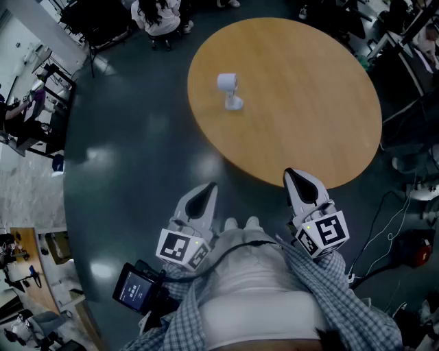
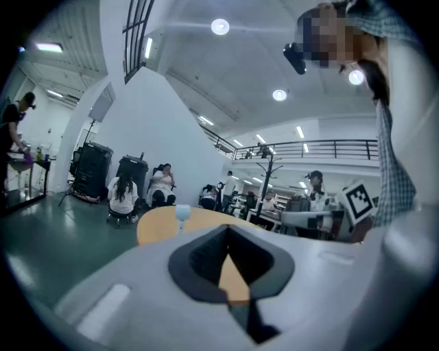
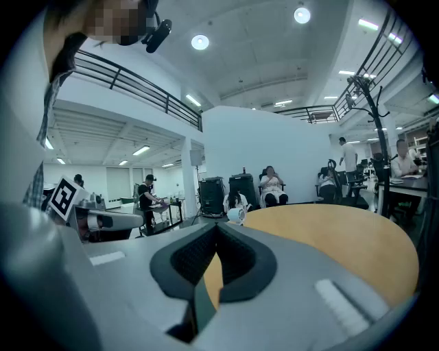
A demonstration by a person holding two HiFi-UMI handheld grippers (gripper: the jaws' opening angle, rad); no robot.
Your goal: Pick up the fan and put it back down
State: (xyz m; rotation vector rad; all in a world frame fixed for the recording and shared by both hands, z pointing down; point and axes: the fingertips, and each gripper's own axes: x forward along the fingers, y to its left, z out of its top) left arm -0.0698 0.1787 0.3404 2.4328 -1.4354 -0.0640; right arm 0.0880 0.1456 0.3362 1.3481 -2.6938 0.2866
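A small white fan (image 1: 230, 90) stands upright on the round wooden table (image 1: 302, 103), toward its far left side. The same fan (image 2: 182, 214) looks tiny in the left gripper view and the fan (image 3: 235, 214) shows small in the right gripper view. My left gripper (image 1: 205, 195) is held close to my body over the floor, short of the table, its jaws closed with nothing between them. My right gripper (image 1: 300, 182) sits at the table's near edge, jaws also closed and empty. Both are far from the fan.
Dark green floor surrounds the table. People sit on chairs (image 1: 159, 17) beyond its far side. Cables (image 1: 384, 226) and a dark red object (image 1: 415, 248) lie on the floor at right. A handheld screen (image 1: 135, 289) hangs at my left hip. Desks (image 1: 27, 116) stand at far left.
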